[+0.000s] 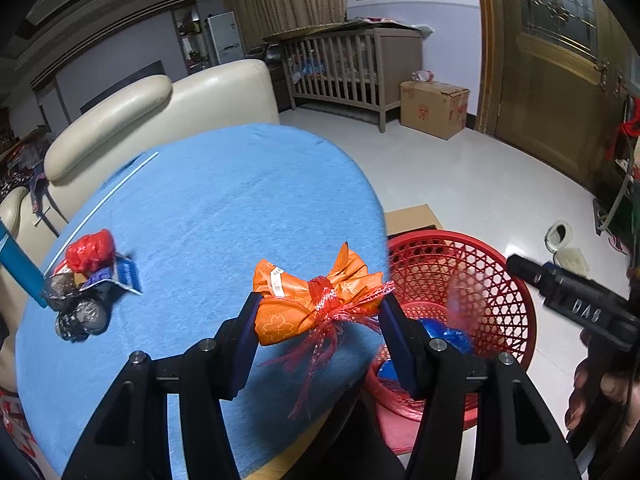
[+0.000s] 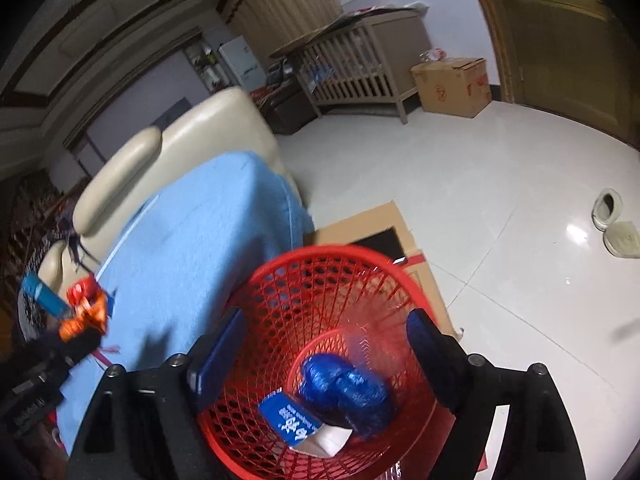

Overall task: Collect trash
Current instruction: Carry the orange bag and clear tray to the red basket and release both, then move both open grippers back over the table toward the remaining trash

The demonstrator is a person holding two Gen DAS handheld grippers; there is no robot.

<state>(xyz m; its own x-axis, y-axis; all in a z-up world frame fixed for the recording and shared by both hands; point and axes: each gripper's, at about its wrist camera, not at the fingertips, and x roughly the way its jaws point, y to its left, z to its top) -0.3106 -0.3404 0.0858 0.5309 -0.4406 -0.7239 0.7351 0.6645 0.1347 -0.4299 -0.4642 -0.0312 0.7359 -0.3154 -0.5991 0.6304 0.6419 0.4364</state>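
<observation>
The left tool (image 1: pixel 318 312) pinches the orange wrapper bundle (image 1: pixel 316 300); carry it clear of the counter (image 1: pixel 200 208) edge, releasing only above the red basket (image 2: pixel 320 320), where the right tool (image 2: pixel 320 344) hangs open and empty.

Blue-cloth-covered worktop (image 1: pixel 208 208), bearing a heap of crumpled red, black and blue wrappers (image 1: pixel 86 280) and a thin white stick (image 1: pixel 108 196).

The red mesh basket (image 2: pixel 320 320) stands open-topped on the floor, tight against the edge of the blue-covered table (image 1: pixel 200 208). Its mouth is unobstructed from above; a blue crumpled bag (image 2: pixel 348 392) and a blue-and-white packet (image 2: pixel 292 420) lie only at the bottom. On the table, a wide bare stretch separates the orange wrapper bundle (image 1: pixel 308 300) from the trash pile (image 1: pixel 84 280) near the far-left edge.
</observation>
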